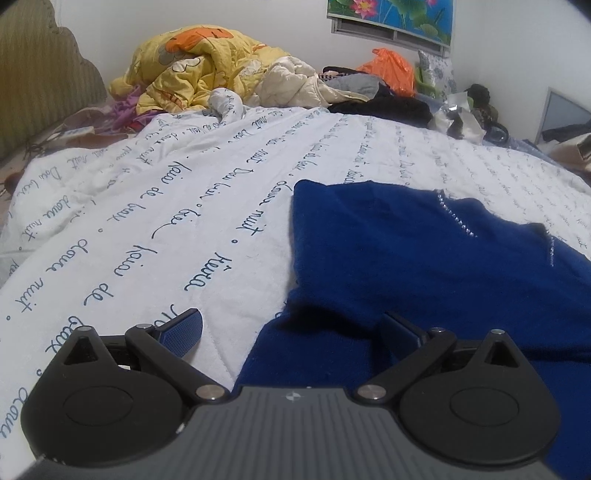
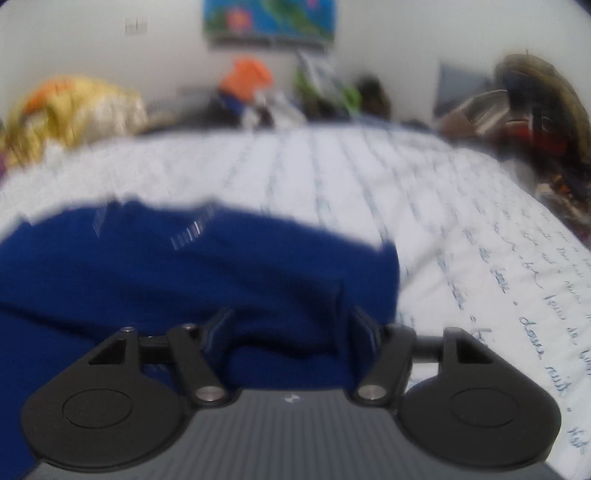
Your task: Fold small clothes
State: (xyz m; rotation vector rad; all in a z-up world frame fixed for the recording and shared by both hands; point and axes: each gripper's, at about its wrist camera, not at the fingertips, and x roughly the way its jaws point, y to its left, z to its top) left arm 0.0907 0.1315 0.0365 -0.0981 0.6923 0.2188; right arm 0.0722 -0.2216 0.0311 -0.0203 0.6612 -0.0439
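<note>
Nearest the left wrist camera, the left gripper (image 1: 291,328) is hovering low over the bed with its two fingers (image 1: 184,332) spread wide and holding nothing; one finger is sitting over the white quilt (image 1: 166,206) and the other over the near edge of the one blue sweater (image 1: 424,266). The sweater is lying on the quilt, spreading to the right of that view, with one line of small sparkling stones (image 1: 456,218) running across its upper part. In the right wrist view, which is blurred, the right gripper (image 2: 290,325) is sitting right against the same sweater (image 2: 184,273), its two fingers (image 2: 364,325) partly apart with a bunched fold of blue cloth lying between them; whether they are actually pinching it cannot be told. The quilt, printed with rows of blue script, is covering most of the bed. Along the far side one yellow comforter (image 1: 192,62) is lying heaped, with one orange plastic bag (image 1: 391,70) and one dark pile of clothes (image 1: 384,105) beside it, and one flowered blind (image 1: 391,18) is hanging on the wall.
</note>
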